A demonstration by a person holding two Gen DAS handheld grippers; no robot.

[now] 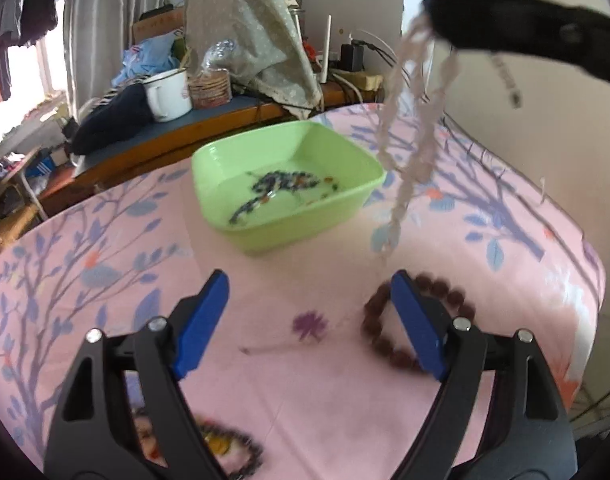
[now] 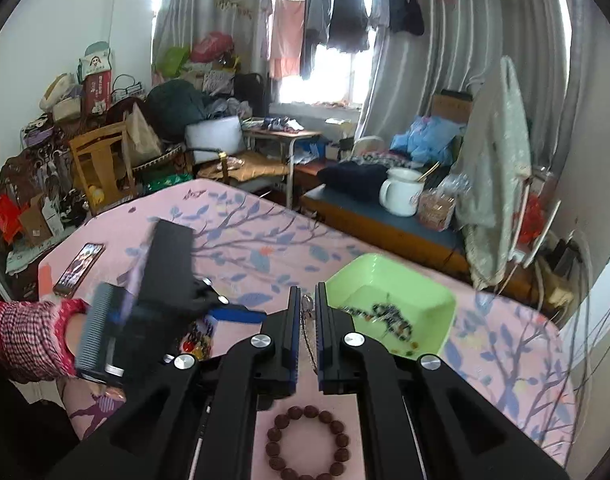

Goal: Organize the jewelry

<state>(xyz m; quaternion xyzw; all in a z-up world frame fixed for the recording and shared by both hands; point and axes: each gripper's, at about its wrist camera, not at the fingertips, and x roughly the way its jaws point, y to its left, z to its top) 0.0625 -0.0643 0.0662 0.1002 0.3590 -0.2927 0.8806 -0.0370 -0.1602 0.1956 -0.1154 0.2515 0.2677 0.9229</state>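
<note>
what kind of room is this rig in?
Likely a lived-in bedroom at home: the work surface looks like a bed under a pink floral sheet, laundry hangs at the curtained window, and clothes and bags are piled around a wooden chair.

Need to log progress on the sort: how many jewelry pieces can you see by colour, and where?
Pale pink strand, hanging from the right gripper: 1
Reddish-brown bead bracelet, on the cloth: 1
Dark bead pieces on the cloth: 1
Dark beads in the green tray: tangled, uncountable
Total countable: 3

Two handheld grippers, one spread and one clamped

The left gripper [image 1: 305, 304] points downward, jaws spread wide with nothing between them; the right gripper [image 2: 308, 312] is raised, jaws pressed together; a checked sleeve [image 2: 25, 340] shows behind the left.
</note>
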